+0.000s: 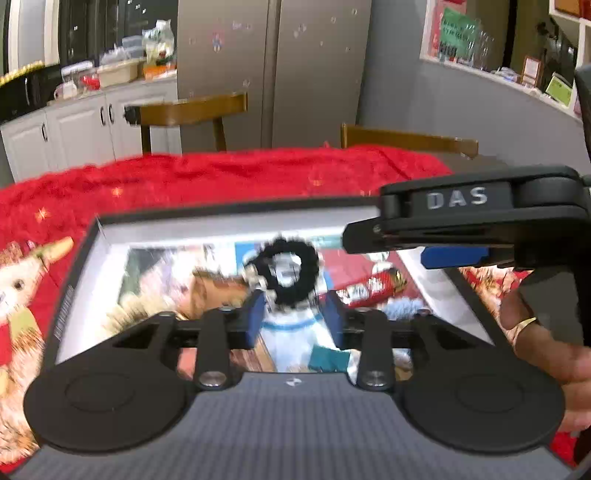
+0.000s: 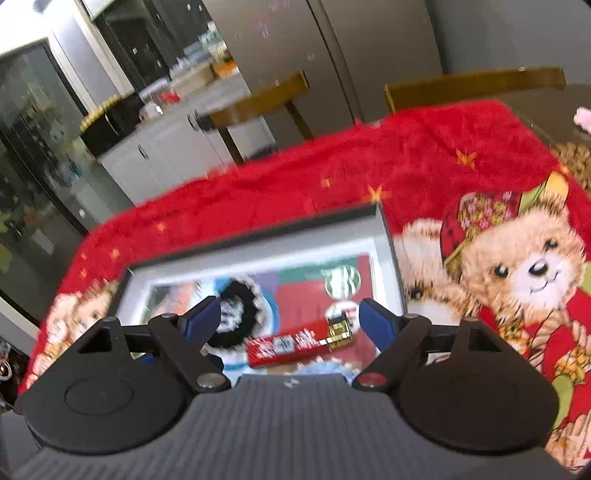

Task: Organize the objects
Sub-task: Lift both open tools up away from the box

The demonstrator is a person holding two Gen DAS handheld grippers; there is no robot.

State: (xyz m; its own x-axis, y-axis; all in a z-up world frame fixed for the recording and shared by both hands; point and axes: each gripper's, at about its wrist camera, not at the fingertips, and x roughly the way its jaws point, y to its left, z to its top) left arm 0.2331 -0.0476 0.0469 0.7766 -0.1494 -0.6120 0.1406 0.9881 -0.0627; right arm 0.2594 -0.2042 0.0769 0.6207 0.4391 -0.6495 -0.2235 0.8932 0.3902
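Fuzzy black scrunchie [image 1: 286, 271] in rectangular box [image 1: 236, 225]

"DAS" in raised pale letters on black body of right gripper [image 1: 458, 254], seen from left wrist view. Round green-and-white emblem [image 2: 342, 282] on picture lining bottom of tray [image 2: 258, 240]: its lettering blurred, unreadable. Red wrapper [image 2: 291, 345] in tray carries white print, too smeared to read. Green sign [image 1: 456, 35] on far wall shelf has writing, illegible. Dark marking along tray's left rim in left wrist view also unreadable.
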